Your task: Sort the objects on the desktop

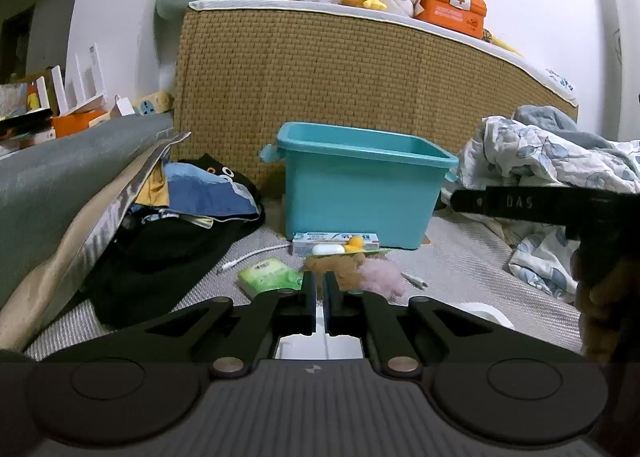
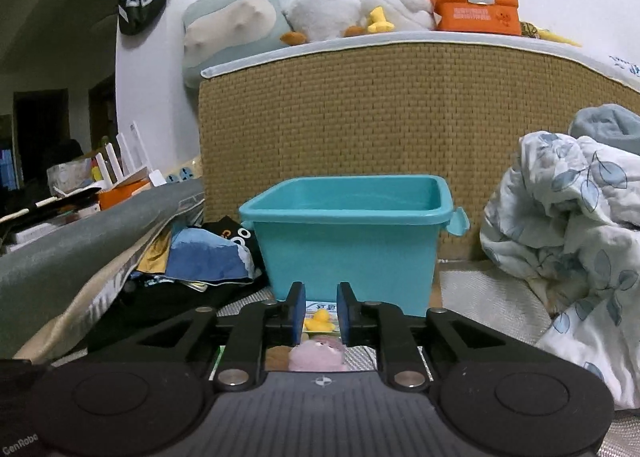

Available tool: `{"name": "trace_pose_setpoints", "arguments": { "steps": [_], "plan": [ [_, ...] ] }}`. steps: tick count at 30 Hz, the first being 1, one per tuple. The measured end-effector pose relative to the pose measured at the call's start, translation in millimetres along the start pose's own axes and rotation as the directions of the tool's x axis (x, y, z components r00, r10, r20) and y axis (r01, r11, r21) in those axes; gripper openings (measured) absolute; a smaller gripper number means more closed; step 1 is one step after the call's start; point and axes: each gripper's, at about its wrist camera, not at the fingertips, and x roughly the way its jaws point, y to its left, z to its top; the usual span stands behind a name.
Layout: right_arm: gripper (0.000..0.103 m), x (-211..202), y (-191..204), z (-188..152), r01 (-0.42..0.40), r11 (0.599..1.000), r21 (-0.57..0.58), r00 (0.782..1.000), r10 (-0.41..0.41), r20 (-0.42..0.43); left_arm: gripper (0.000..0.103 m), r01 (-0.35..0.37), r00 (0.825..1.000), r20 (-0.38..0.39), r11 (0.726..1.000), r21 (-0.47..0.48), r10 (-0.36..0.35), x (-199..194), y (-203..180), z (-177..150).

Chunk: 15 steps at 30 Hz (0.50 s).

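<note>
From the left wrist view, the left gripper (image 1: pixel 319 289) hangs low over the grey mat (image 1: pixel 460 257), its fingers drawn almost together with only a sliver of daylight between them and nothing held. Just ahead of the tips lies the clutter to be sorted: a green packet (image 1: pixel 269 277) to the left, a brown and pink plush toy (image 1: pixel 356 267) right at the fingertips, a white cable (image 1: pixel 252 257), and a long flat box (image 1: pixel 336 242) lying against the foot of the teal bin (image 1: pixel 360 185). The box's long axis runs left to right across the view, parallel to the bin's front wall; a small yellow duck (image 1: pixel 354 244) and a white oval piece (image 1: pixel 328 249) sit in front of it. The right gripper (image 1: pixel 520 203) shows side-on at the right edge, a hand (image 1: pixel 600 297) below it.

From the right wrist view, the right gripper (image 2: pixel 319 311) has its fingers a modest gap apart, empty, framing the yellow duck (image 2: pixel 318 321) beyond them, with the pink plush (image 2: pixel 318 353) nearer the camera and the bin (image 2: pixel 348 241) straight behind. The bin looks empty as far as its inside shows.

To my eye sorting has barely begun: this is the approach to a first pick. Next the right fingers probably need to drop over the duck or plush, close, then lift clear of the bin's rim.
</note>
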Motion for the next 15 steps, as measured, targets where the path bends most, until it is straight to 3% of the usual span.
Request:
{"name": "trace_pose_setpoints", "arguments": {
  "steps": [11, 15],
  "plan": [
    [0.023, 26, -14, -7, 0.059, 0.997, 0.043, 0.997, -0.056, -0.058, 0.026, -0.019, 1.0, -0.01, 1.0, -0.018, 0.019, 24, -1, 20],
    [0.03, 35, -13, -5, 0.051, 0.999, 0.017, 0.997, -0.051, -0.053, 0.043, -0.015, 1.0, -0.017, 0.998, -0.064, 0.013, 36, -1, 37]
  ]
}}
